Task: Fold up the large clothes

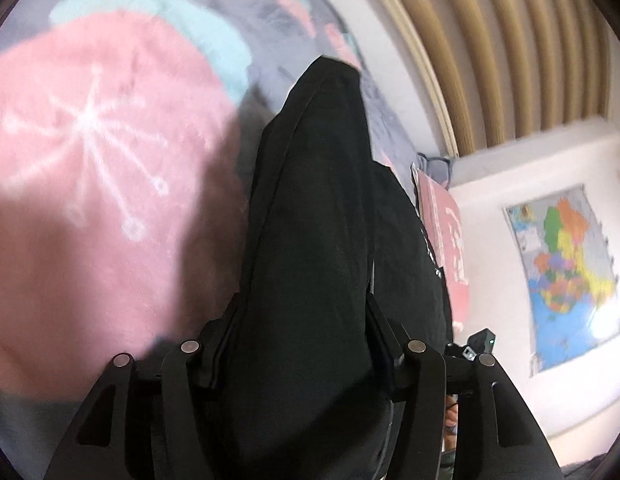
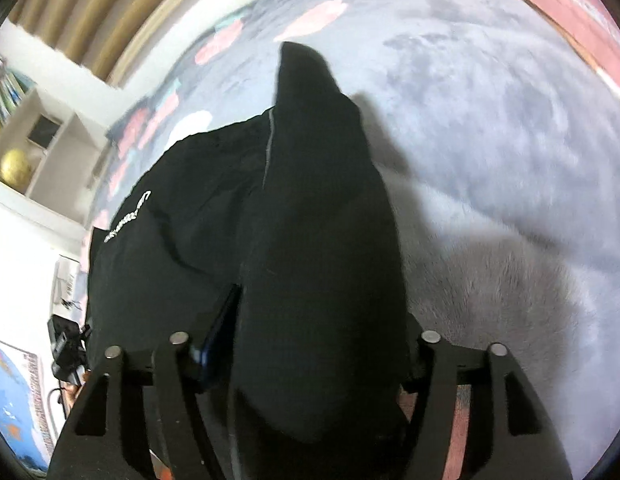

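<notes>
A large black garment [image 1: 310, 240] with small white lettering hangs between my two grippers, lifted above a fluffy grey rug. My left gripper [image 1: 306, 312] is shut on a bunched fold of it, and the cloth drapes over and hides the fingertips. My right gripper [image 2: 321, 320] is shut on another fold of the same garment [image 2: 302, 220], whose body sags to the left with the lettering [image 2: 128, 216] showing. The other gripper shows at the lower right of the left wrist view [image 1: 479, 344] and at the lower left of the right wrist view [image 2: 68, 344].
A grey rug [image 2: 489, 120] with pink and teal shapes [image 1: 90, 140] lies below. A ribbed tan wall panel [image 1: 509, 40] and white skirting stand behind. A colourful map poster [image 1: 565, 276] hangs on the white wall. A white shelf unit with a gold ball [image 2: 14, 168] stands nearby.
</notes>
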The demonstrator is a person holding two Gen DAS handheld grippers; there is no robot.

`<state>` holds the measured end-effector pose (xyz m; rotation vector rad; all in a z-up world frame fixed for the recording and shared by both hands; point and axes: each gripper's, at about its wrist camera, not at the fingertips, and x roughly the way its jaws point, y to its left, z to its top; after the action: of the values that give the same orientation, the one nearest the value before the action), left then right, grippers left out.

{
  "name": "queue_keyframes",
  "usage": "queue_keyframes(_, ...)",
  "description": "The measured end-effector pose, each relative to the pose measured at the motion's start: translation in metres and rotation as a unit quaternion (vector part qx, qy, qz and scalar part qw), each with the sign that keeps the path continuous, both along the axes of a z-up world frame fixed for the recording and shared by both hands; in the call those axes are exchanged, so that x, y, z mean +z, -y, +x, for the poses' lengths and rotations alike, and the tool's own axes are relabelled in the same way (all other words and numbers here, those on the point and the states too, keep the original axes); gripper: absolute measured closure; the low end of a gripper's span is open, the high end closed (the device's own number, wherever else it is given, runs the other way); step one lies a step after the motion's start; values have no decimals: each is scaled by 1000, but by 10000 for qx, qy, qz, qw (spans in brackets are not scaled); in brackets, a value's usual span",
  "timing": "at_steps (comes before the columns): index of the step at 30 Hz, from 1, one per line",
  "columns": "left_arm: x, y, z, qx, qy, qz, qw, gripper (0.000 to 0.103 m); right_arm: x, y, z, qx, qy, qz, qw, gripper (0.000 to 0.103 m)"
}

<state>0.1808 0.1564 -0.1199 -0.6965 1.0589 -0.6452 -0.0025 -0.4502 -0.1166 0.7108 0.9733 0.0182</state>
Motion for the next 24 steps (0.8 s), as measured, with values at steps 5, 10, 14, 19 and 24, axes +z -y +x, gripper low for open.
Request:
queue_keyframes(5,45,-31,-40,554,1132,962,9874,46,14,-2,-41,-143,452,-433,9979,34)
queue_keyframes(10,102,-27,-78,718,1903,1823,9620,46,83,-33,-92,-494,1064,-1629,9796,29)
queue_keyframes(14,122,35,-79,268,2497,2336,9393,46,130,-68,-86,-167,2046,-1563,9662,25)
queue_keyframes(19,93,110,-42,174,2083,3028,9299,46,95,-133,11,278,986,-2218,9697,25)
queue_keyframes(24,37,110,-6,347,910,2890,9524,44,14,-155,56,537,-195,-2570,9647,23)
